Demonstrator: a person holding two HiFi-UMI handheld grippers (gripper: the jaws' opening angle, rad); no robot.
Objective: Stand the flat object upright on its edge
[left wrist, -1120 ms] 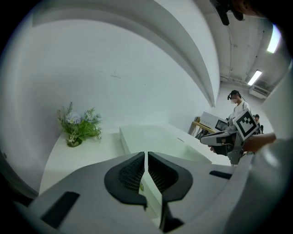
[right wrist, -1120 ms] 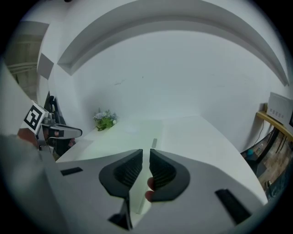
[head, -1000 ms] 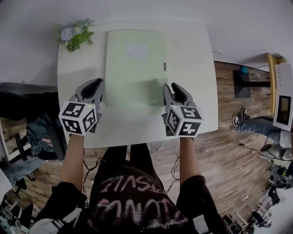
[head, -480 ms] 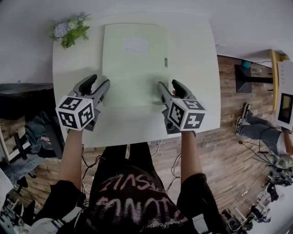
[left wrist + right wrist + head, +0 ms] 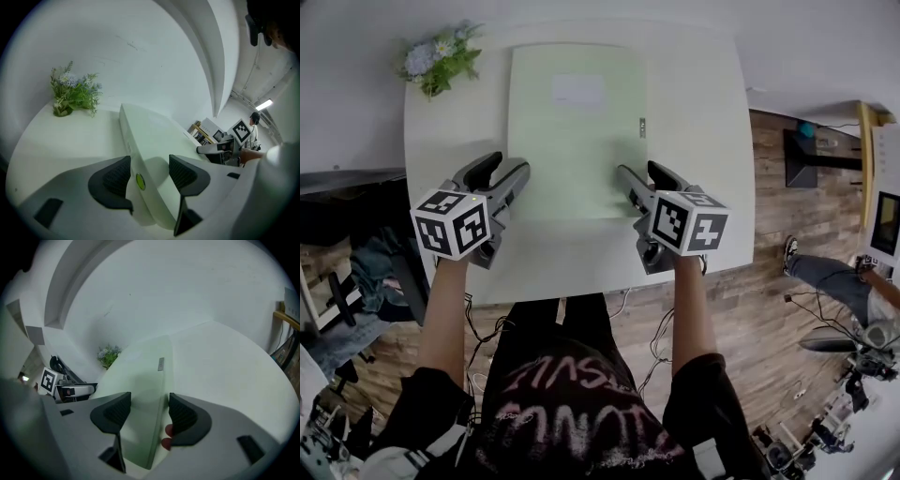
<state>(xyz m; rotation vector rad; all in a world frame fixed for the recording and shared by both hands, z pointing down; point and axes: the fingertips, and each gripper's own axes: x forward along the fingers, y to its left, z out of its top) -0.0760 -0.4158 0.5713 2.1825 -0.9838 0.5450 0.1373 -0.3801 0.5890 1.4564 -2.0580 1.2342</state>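
Note:
A pale green flat folder [image 5: 577, 131] lies on the white table [image 5: 694, 122], with a white label near its far end. My left gripper [image 5: 508, 164] straddles the folder's near left edge. In the left gripper view the folder's edge [image 5: 150, 136], with a green dot on it, runs between the jaws of this gripper [image 5: 149, 171], which are opening, and the pads stand clear of it. My right gripper [image 5: 639, 170] straddles the near right edge. There too the folder [image 5: 140, 371] sits inside the opening jaws of that gripper [image 5: 144, 411], close to the right pad.
A small bunch of flowers [image 5: 439, 58] stands at the table's far left corner. The table's near edge runs just behind both grippers. Wooden floor lies to the right, where a person's legs [image 5: 834, 277] show. A dark chair [image 5: 356, 197] stands at the left.
Both grippers' jaws have spread wide and slid forward over the folder's near corners. The marker cubes have turned. The folder has not visibly moved.

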